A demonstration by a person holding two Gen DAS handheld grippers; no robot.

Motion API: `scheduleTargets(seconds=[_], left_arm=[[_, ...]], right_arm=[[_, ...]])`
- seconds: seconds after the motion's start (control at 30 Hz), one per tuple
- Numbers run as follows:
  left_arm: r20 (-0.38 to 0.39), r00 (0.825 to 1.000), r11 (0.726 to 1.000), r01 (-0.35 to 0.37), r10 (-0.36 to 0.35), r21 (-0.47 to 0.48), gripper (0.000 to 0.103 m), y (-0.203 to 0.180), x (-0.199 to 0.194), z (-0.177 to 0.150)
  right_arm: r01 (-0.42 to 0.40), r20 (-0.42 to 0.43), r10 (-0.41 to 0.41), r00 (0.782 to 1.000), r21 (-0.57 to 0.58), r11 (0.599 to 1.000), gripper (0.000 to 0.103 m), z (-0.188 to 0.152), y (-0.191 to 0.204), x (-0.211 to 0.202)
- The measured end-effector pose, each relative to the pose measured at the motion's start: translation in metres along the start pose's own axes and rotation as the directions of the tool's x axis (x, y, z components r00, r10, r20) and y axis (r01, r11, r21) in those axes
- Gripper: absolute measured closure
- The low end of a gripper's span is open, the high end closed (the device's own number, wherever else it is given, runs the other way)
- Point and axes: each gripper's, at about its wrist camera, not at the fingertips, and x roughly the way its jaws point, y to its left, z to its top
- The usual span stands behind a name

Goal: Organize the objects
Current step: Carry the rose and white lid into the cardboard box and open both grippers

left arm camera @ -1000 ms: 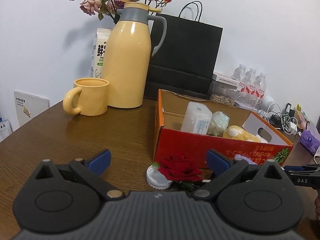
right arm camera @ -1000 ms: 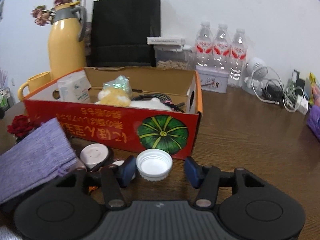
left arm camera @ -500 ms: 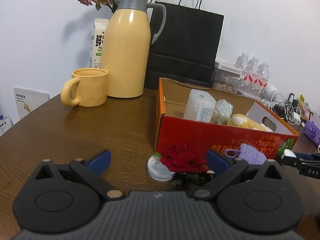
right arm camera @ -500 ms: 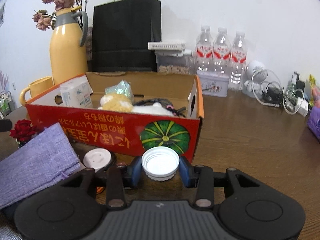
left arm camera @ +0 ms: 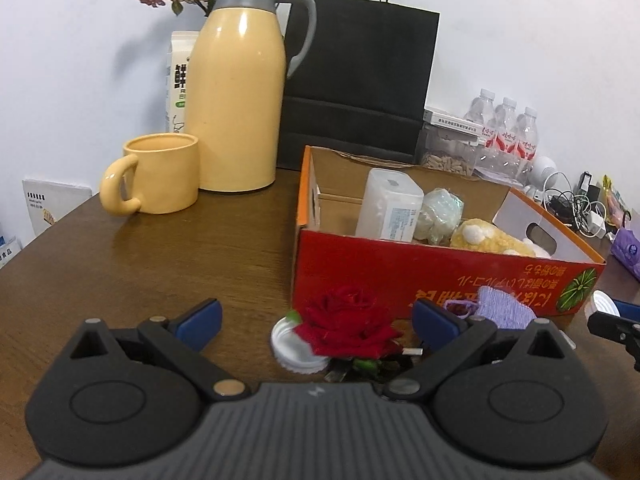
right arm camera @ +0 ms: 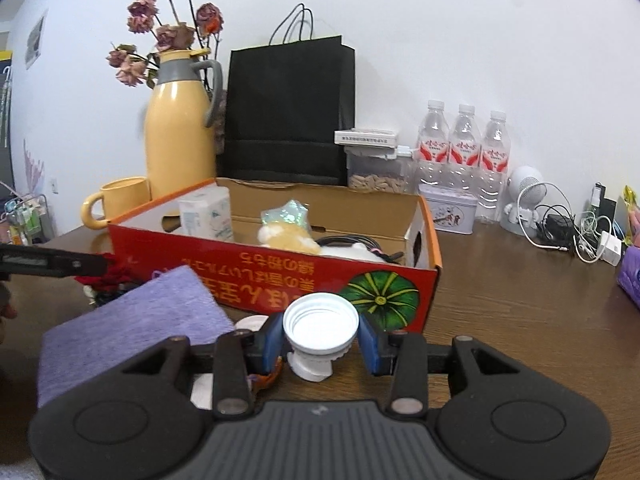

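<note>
White cap point(right arm camera: 320, 322) clamped between right gripper point(right arm camera: 320, 338) pads, mouth up, raised clear of table point(right arm camera: 520, 300). Red box point(right arm camera: 280, 276) straight ahead, just beyond cap; open top above cap level, so my guess: lift, then forward over near wall. Left gripper point(left arm camera: 316, 318) jaws wide apart, empty, straddling red rose point(left arm camera: 348, 326) and second cap point(left arm camera: 290, 350) on table.

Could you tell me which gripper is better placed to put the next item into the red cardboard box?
Right. The right gripper already clamps the white lid just before the red box. The left gripper is open, holding nothing, around the rose.
</note>
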Motion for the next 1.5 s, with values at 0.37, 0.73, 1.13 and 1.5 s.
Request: scheduleTargets(seconds=[0.37,0.73,1.13,1.5], left_arm=[[-0.051,0.998,0.999,0.035,-0.033,0.028,0.056,-0.01,0.013,-0.001],[0.023,1.0,0.998,0.019,-0.02,0.053,0.062,-0.014,-0.003,-0.001],[0.156,0.982,0.991,0.089,-0.104,0.099,0.062,-0.037,-0.036,0.025],[0.216,0.962,0.981,0.138,-0.166,0.138,0.062,-0.071,-0.003,0.067]], right_arm=[[-0.008,-0.005,0.008,1.0,-0.007,1.0,0.064,-0.002,0.003,0.0],[-0.01,-0.002,0.01,1.0,-0.014,1.0,0.064,-0.003,0.006,-0.001],[-0.014,0.072,0.016,0.997,-0.03,0.999,0.064,0.017,0.006,-0.009],[-0.012,0.143,0.023,0.989,-0.074,0.997,0.064,0.073,0.011,0.021]])
